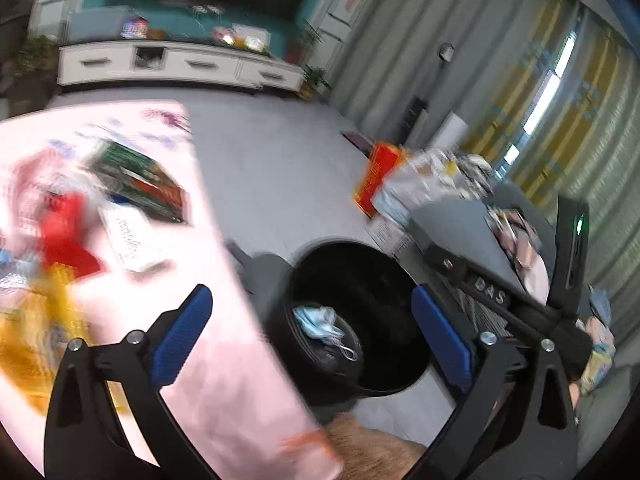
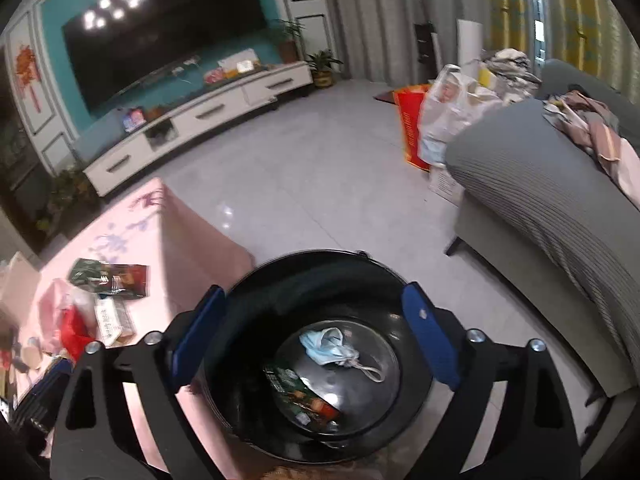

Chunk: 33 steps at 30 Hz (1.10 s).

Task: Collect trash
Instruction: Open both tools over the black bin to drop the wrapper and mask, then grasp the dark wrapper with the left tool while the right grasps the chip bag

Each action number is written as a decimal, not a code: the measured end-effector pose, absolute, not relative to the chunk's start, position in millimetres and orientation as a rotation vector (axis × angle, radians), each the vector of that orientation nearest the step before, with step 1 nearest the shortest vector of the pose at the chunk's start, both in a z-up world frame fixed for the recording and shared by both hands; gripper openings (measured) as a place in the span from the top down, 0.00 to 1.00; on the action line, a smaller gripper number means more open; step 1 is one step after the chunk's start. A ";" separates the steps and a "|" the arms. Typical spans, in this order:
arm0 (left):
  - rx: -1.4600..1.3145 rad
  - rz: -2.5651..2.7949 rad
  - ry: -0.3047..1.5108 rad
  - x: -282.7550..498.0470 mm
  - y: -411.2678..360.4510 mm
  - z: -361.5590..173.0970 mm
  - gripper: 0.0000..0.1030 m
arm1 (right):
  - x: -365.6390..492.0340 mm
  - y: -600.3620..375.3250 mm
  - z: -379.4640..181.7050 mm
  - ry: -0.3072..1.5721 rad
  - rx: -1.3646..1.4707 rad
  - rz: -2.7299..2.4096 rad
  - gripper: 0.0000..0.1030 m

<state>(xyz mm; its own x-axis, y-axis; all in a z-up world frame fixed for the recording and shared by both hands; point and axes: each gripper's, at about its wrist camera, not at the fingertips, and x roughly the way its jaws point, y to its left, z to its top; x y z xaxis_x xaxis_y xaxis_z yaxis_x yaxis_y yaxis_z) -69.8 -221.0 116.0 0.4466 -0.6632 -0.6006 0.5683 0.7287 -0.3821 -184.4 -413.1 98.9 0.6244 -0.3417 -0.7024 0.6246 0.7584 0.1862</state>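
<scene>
Two pieces already binned: a crumpled pale-blue face mask with white ear loops (image 2: 329, 345) and a green-and-red printed snack wrapper (image 2: 301, 396) lie on the bottom of the round black plastic bin (image 2: 280, 280), which stands on the floor just beside the table.
Right gripper (image 2: 316, 338): poised over the bin's mouth, its blue-padded jaws spread wide with nothing between them.
Left gripper (image 1: 312, 336): likewise wide apart and empty, hovering where the table edge meets the bin (this view is badly smeared).
Trash left to collect: on the pink flowered tablecloth (image 2: 192, 240) sit a dark green and red foil packet (image 2: 110, 276), a white printed paper box (image 2: 110, 320) and a red and clear plastic bag (image 2: 70, 320); further clutter at the near edge is too blurred to name.
Risk, grasping: the flat foil packet lies flush on soft cloth, so the jaws may pinch the tablecloth with it and drag the other items off the table.
Risk, carrying: the limp bag could snag or slip out short of the bin.
Risk, dropping: the bin stands close under the cloth's overhang, so a release made too early would land on the grey tiled floor (image 2: 320, 160).
Risk, crowding: both grippers hover near one opening and could knock together.
</scene>
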 end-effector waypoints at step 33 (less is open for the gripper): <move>-0.661 0.214 0.814 131.2 238.3 18.0 0.49 | -33.7 -163.3 24.5 0.947 0.241 0.311 0.18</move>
<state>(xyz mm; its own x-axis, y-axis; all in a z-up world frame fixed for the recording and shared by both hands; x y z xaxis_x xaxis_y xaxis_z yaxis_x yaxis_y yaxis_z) 131.2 238.3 18.0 0.6782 -0.0687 -0.7316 -0.4202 0.7806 -0.4628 -33.7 -163.3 24.5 0.5453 0.3634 -0.7554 -0.1545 0.9293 0.3356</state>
